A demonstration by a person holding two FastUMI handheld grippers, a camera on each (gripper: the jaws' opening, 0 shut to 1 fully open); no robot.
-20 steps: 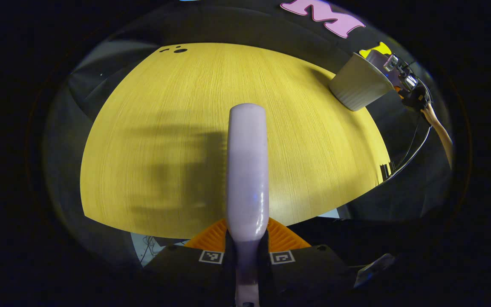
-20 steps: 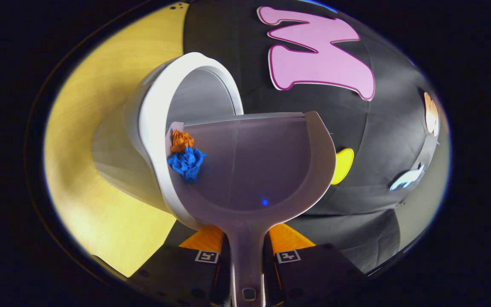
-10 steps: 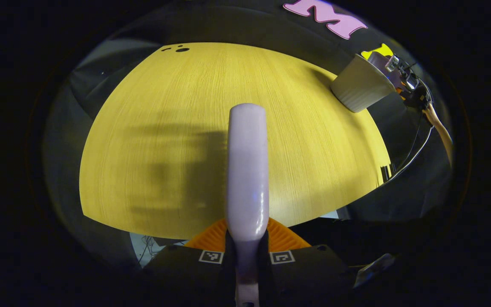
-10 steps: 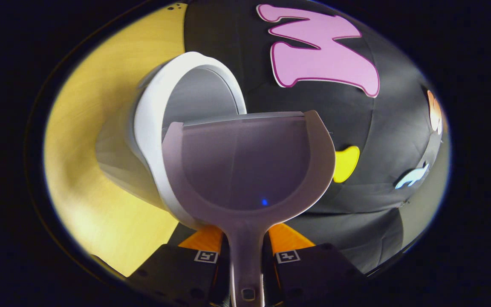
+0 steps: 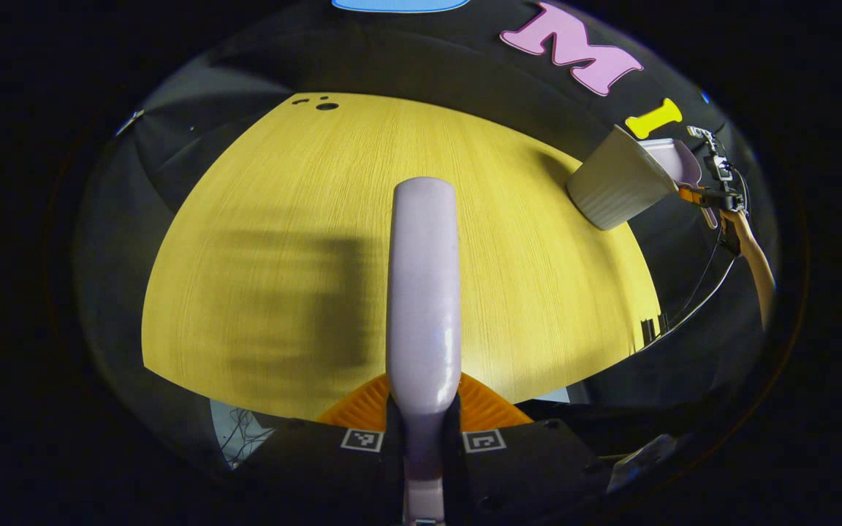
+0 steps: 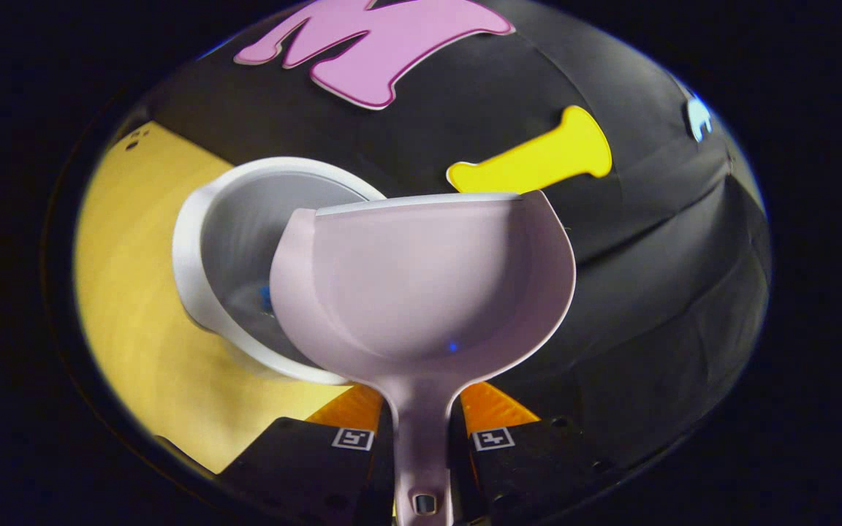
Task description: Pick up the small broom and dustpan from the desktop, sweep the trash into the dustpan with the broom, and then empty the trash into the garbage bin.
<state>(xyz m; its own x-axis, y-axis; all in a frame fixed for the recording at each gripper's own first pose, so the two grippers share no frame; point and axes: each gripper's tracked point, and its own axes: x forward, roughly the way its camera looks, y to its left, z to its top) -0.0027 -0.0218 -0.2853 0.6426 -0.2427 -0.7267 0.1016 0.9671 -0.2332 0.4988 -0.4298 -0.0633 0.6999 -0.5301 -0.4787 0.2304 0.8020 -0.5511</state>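
In the right gripper view my right gripper (image 6: 421, 431) is shut on the handle of the pale lilac dustpan (image 6: 421, 285). The pan is held over the white garbage bin (image 6: 194, 219) and its scoop looks bare. A speck of blue trash (image 6: 266, 298) shows inside the bin. In the left gripper view my left gripper (image 5: 422, 427) is shut on the lilac broom (image 5: 425, 292), which points out over the yellow desktop (image 5: 282, 219). Far right in that view stands the bin (image 5: 611, 190) with the dustpan (image 5: 677, 157) and the other gripper (image 5: 713, 193) beside it.
The bin sits at the desktop's right end, close to the black cloth wall. A person's forearm (image 5: 753, 259) and a cable (image 5: 699, 292) trail off the desk's right edge. Small dark holes (image 5: 326, 106) mark the far left corner.
The orange and blue trash slid off the dustpan into the bin. The dustpan then rolled back toward level. The left gripper with the broom shifted slightly.
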